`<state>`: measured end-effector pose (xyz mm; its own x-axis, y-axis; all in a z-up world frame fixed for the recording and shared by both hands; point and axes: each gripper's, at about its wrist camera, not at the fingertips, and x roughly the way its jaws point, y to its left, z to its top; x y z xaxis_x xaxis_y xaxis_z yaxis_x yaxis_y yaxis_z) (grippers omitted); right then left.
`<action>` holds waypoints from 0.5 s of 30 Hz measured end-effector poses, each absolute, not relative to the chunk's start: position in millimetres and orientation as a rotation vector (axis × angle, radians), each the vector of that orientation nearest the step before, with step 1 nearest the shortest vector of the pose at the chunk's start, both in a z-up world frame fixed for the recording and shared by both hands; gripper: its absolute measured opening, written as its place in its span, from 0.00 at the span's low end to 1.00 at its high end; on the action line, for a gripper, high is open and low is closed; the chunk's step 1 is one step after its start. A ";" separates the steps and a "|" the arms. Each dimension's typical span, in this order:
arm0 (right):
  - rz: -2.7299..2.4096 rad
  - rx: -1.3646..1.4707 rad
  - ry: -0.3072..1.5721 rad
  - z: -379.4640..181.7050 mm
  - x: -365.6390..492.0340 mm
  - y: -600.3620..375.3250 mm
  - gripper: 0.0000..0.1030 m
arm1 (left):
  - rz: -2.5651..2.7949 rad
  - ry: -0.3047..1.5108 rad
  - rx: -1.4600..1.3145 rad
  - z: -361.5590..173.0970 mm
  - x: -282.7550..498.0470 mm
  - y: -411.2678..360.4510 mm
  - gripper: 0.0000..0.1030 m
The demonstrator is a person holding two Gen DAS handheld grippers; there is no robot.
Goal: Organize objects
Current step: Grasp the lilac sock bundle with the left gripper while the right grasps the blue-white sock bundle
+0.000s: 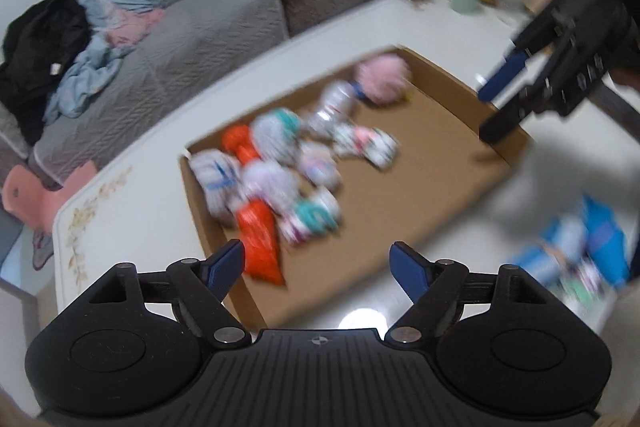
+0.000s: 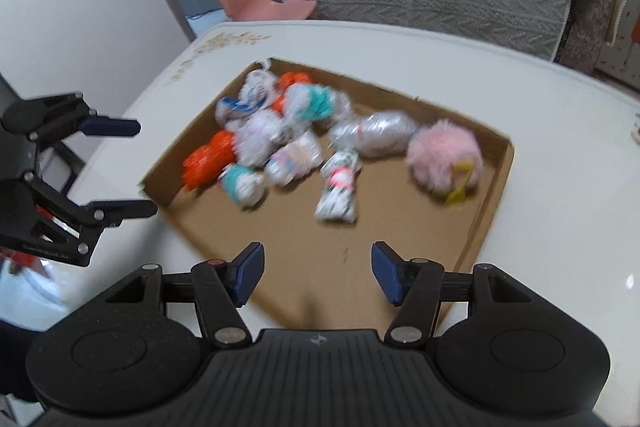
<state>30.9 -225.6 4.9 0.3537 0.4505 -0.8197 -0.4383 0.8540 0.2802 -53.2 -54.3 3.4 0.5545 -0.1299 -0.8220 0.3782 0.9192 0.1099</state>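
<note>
Below the left wrist camera, the left gripper hung with fingers spread and empty over the near edge of the cardboard tray on the white bench. Wrapped packets lay heaped toward the tray's left side, a pink fluffy ball at its far end. Blurred blue packs, probably still to be sorted, lay on the bench to the right.

From the right wrist view, the right gripper also stood spread, holding nothing, above the tray's near rim. A good next pick would likely need a slower approach, singling out one packet at the heap's edge.
</note>
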 end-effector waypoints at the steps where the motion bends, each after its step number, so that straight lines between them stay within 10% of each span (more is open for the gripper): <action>1: 0.593 0.000 1.065 5.1 21.1 -224.9 0.55 | -0.318 0.945 0.302 3.3 -63.8 -55.6 0.83; 15: 0.760 -0.167 1.187 -32.0 -53.3 -199.4 0.55 | -0.480 1.073 0.320 -36.6 -121.6 -80.9 0.84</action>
<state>-53.3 -199.4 -32.0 0.1625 0.4461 -0.8801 -0.6128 0.7447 0.2643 -121.6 -80.9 -36.6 0.3906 -0.2178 -0.8944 0.5212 0.8532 0.0198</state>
